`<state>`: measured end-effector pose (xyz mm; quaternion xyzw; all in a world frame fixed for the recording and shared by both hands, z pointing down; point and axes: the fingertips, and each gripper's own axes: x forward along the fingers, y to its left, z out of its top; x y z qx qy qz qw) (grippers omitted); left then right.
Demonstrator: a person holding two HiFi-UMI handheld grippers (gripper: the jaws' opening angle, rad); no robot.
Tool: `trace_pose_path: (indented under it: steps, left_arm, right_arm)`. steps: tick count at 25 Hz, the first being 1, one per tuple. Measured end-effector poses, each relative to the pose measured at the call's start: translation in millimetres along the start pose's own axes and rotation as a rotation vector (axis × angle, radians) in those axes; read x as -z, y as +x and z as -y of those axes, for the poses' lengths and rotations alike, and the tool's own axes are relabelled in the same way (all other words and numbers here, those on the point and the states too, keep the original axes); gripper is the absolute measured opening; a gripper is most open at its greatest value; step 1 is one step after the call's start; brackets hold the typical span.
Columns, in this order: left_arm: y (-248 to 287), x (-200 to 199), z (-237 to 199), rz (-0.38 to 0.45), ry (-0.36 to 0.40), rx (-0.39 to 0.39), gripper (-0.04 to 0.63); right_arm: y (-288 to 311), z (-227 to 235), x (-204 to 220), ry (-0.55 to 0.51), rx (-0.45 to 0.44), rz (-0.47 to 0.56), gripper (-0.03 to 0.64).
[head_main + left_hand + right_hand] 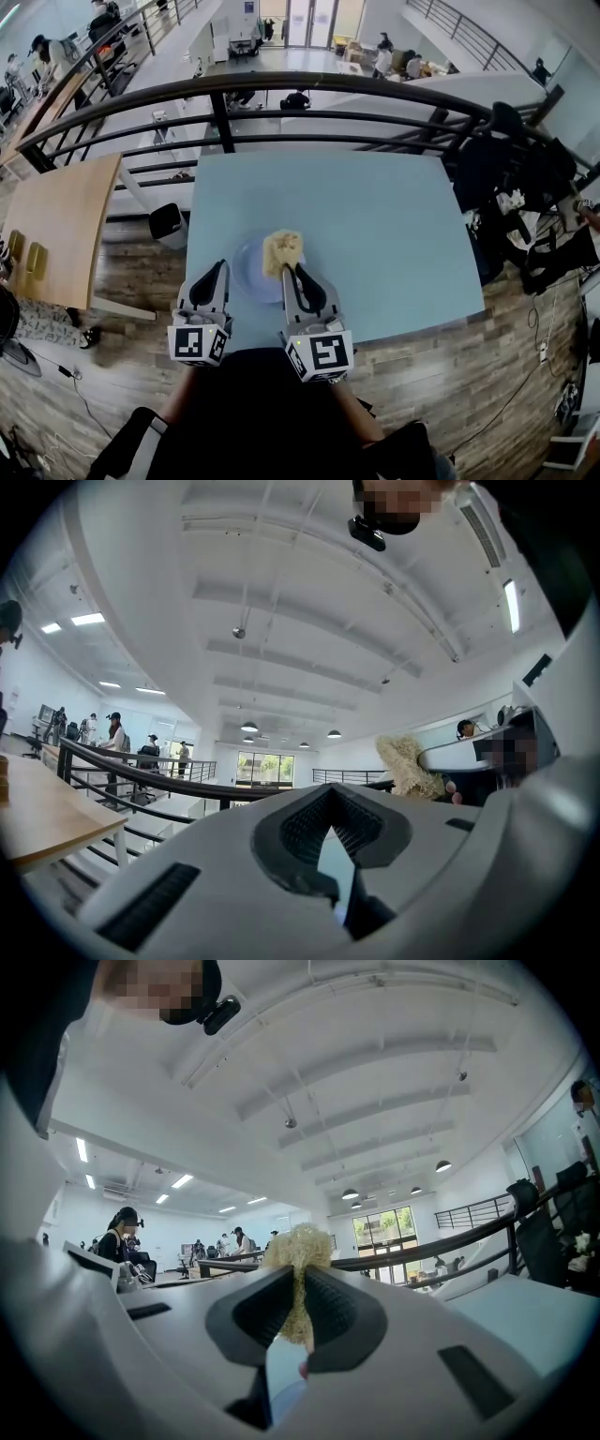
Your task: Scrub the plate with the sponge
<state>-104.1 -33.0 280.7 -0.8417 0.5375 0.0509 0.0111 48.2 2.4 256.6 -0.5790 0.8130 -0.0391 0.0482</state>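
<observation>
Two claws of mine meet at the pale blue plate (pixel 246 274), which lies on the light blue counter (pixel 394 234) near its front edge. My left claw (pixel 332 803) is closed on a thin pale blue edge, and the head view places its tips at the plate's left rim. My right claw (pixel 300 1279) grips the fibrous yellow sponge (pixel 297 1241), whose tuft stands above the pads, over the plate's right part.
</observation>
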Motion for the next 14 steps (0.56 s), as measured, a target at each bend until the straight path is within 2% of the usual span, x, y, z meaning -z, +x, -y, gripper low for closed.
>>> trace_pose_path:
  steps: [14]
  left_arm:
    - [-2,11,-2,-0.007,-0.018,0.009,0.002]
  right_arm:
    - [-4,2,8,0.011,0.035,-0.01,0.037]
